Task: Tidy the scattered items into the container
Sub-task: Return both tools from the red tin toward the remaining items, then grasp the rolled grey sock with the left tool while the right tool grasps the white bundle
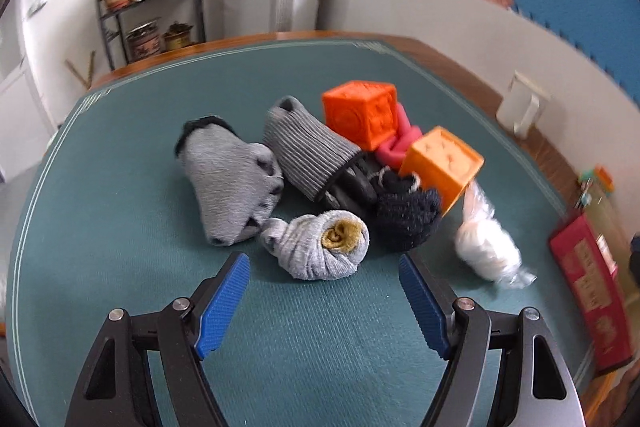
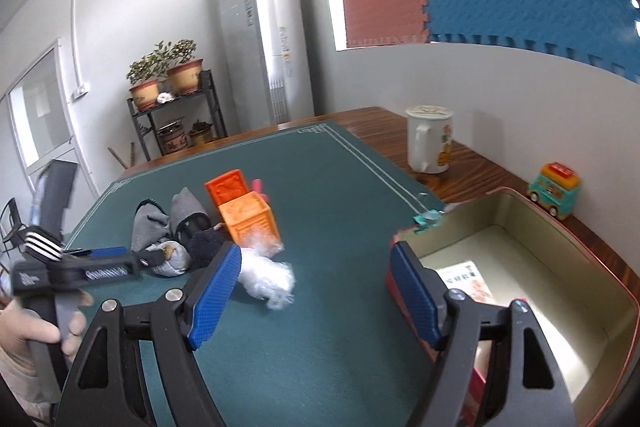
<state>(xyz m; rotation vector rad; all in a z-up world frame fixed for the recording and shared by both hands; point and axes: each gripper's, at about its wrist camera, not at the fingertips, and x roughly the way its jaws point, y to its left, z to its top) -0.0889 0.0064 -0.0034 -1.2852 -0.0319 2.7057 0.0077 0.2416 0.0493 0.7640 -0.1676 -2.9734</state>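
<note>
Left wrist view: my left hand-held gripper (image 1: 324, 269) hangs released, jaws wide apart and grasping nothing, above the green mat (image 1: 120, 247) on the desk (image 1: 460, 57); just ahead lies one rolled grey sock (image 1: 320, 247); behind it I count two grey sock bundles (image 1: 232, 183), one dark sock (image 1: 404, 215), two orange cubes (image 1: 362, 113), one pink piece (image 1: 400, 141) between them, one white plastic-wrapped bundle (image 1: 486, 247).

Right wrist view: my right hand-held gripper (image 2: 316, 261) is likewise released and grasps nothing; one open tin container (image 2: 568, 239) sits at the right, just beside the mat, with one printed card (image 2: 466, 281) inside; the scattered pile lies well apart at the left; one white mug (image 2: 430, 139) and one toy bus (image 2: 554, 195) stand on the desk.
</note>
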